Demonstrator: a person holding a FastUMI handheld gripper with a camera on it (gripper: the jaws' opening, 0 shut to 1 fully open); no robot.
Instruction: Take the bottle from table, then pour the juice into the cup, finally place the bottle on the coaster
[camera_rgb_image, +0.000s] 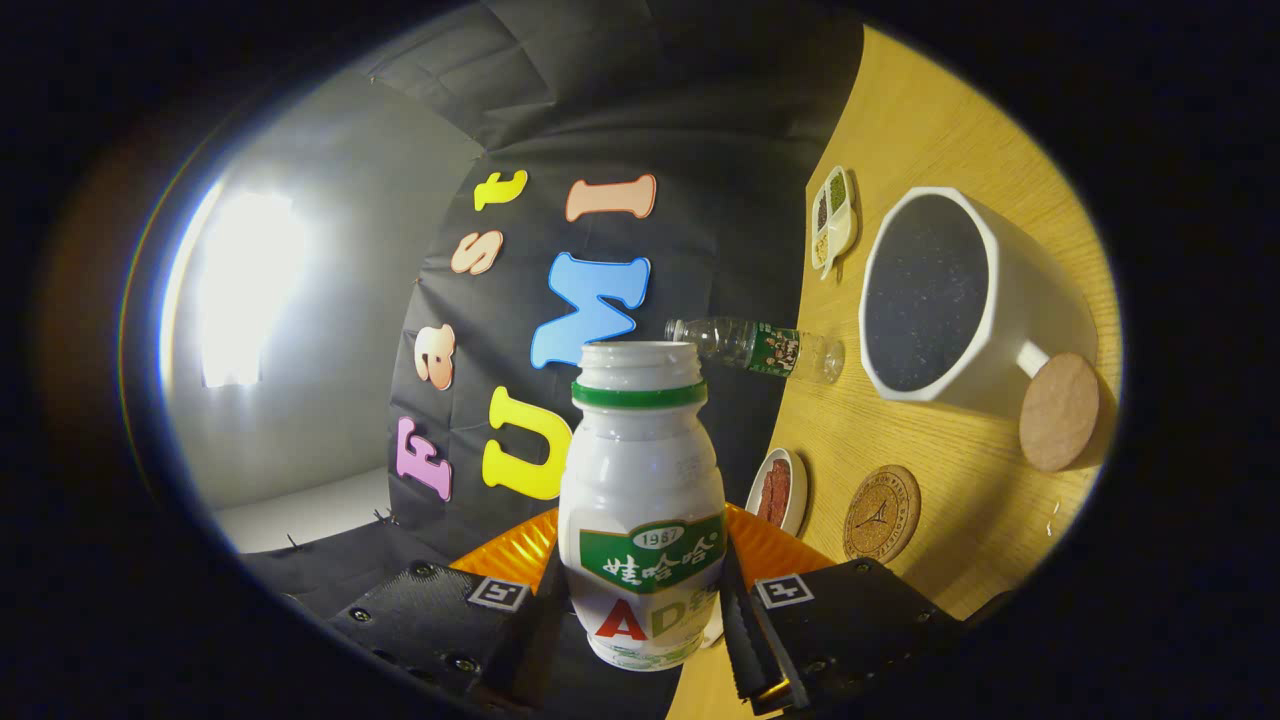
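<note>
Now the gripper (640, 600) clamps both fingers on the open bottle (641, 500), cup (960, 300) well beyond

A: The bottle (642, 500)?
B: White, green-collared, uncapped, held between the fingers, its mouth pointing toward twelve o'clock.
A: And the cup (945, 295)?
B: White, dark inside, at two o'clock. The round cork coaster (881, 513) lies at three.

White bottle (641, 510), seemingly green-banded neck.
</note>
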